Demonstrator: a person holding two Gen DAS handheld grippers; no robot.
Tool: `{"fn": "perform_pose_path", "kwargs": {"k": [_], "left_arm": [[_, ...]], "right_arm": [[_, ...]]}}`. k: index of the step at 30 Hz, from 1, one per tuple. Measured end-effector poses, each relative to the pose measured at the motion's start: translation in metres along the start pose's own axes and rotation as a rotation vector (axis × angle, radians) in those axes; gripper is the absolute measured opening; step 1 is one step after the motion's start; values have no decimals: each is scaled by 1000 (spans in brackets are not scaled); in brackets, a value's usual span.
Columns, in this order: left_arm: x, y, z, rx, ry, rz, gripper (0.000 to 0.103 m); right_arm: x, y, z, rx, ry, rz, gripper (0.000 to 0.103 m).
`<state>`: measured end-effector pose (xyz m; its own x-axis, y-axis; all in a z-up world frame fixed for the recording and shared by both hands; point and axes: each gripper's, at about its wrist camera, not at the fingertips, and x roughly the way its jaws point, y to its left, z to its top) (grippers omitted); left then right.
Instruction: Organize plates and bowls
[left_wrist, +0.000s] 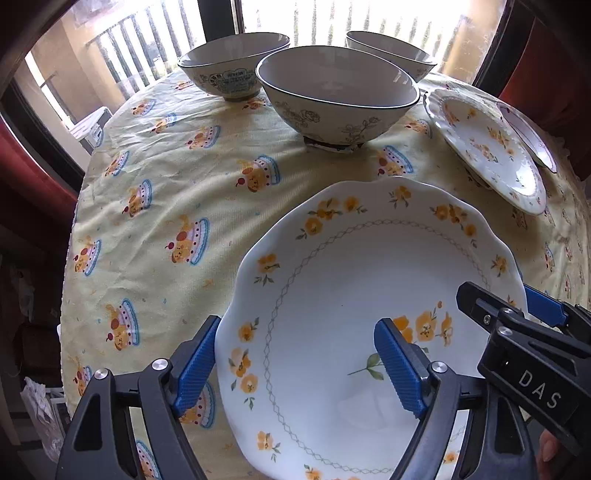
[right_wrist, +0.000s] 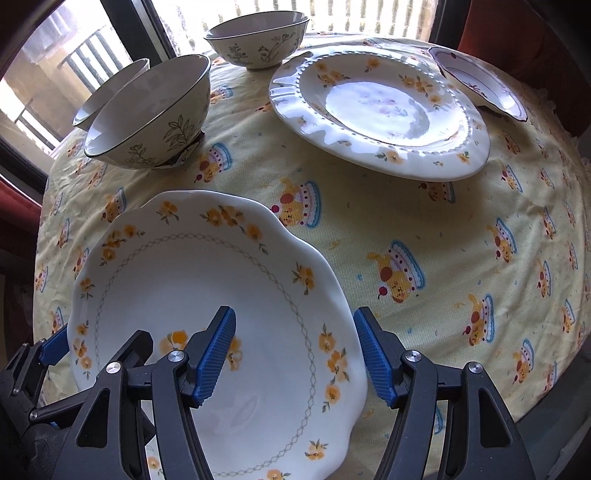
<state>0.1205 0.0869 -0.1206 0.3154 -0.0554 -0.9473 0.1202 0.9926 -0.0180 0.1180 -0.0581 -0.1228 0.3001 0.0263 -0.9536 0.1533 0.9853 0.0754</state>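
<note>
A large scalloped white plate with yellow flowers (left_wrist: 343, 295) (right_wrist: 192, 273) lies on the table nearest me. My left gripper (left_wrist: 295, 365) is open and straddles the plate's left rim, one finger outside it and one over the plate. My right gripper (right_wrist: 295, 358) is open and straddles the plate's right rim; it also shows in the left wrist view (left_wrist: 517, 310). Three grey-white flower-printed bowls (left_wrist: 338, 96) (left_wrist: 232, 62) (left_wrist: 391, 48) stand at the far side. A beaded-rim flowered plate (right_wrist: 380, 110) (left_wrist: 491, 147) and a small purple-edged dish (right_wrist: 480, 81) lie at the far right.
The round table has a yellow cloth with cake prints (left_wrist: 166, 184) (right_wrist: 443, 240). A window with railings (left_wrist: 110, 55) is behind the bowls. Red curtains (left_wrist: 29, 162) hang at both sides. The cloth drops off at the table edge (right_wrist: 535, 398).
</note>
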Motion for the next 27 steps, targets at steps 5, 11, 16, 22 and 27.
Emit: {"fn": "perform_pose_path", "kwargs": {"k": [5, 11, 16, 22, 27], "left_arm": [[-22, -11, -1, 49, -46, 22, 95], [-42, -17, -1, 58, -80, 2, 97], [-53, -23, 0, 49, -118, -1, 97], [-54, -37, 6, 31, -135, -6, 97], [-52, -57, 14, 5, -143, 9, 97]], "right_arm": [[-20, 4, 1, -43, -37, 13, 88], [-47, 0, -6, -70, -92, 19, 91], [-64, -6, -6, -96, -138, 33, 91], [-74, -20, -1, -100, -171, 28, 91], [-72, -38, 9, -109, -180, 32, 91]]}}
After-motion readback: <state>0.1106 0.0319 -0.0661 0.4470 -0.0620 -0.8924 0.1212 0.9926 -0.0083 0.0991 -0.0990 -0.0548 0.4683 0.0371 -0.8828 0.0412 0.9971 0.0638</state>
